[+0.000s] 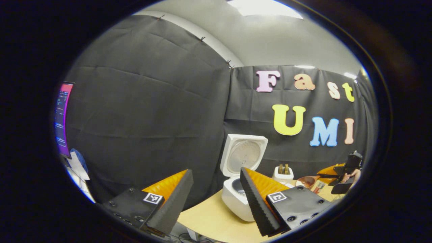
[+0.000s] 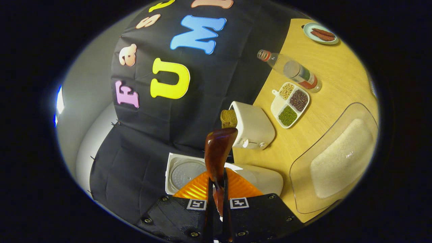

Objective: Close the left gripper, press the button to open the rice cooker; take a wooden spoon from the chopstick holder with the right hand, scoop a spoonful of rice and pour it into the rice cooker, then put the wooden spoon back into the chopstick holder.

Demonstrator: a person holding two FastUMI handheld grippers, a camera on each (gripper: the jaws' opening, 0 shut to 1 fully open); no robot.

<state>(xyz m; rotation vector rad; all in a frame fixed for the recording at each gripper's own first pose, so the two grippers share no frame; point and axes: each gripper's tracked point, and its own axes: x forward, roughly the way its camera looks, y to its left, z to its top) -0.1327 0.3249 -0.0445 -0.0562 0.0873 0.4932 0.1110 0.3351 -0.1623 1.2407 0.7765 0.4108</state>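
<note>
One wooden spoon point(image 2: 218, 152) clamped in right tool point(image 2: 217, 199), left tool point(image 1: 216, 199) wide open, empty.

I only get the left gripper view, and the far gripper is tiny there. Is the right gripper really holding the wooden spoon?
Observer: Yes. In the right gripper view, the right gripper is shut on the wooden spoon, with the spoon's bowl pointing ahead.
Operator: Where is the rice?
Observer: In a clear tray on the table, right of the spoon in that view, next to the open rice cooker.
Operator: Anything else near that tray?
Observer: A divided dish of beans lies just beyond it.
</note>
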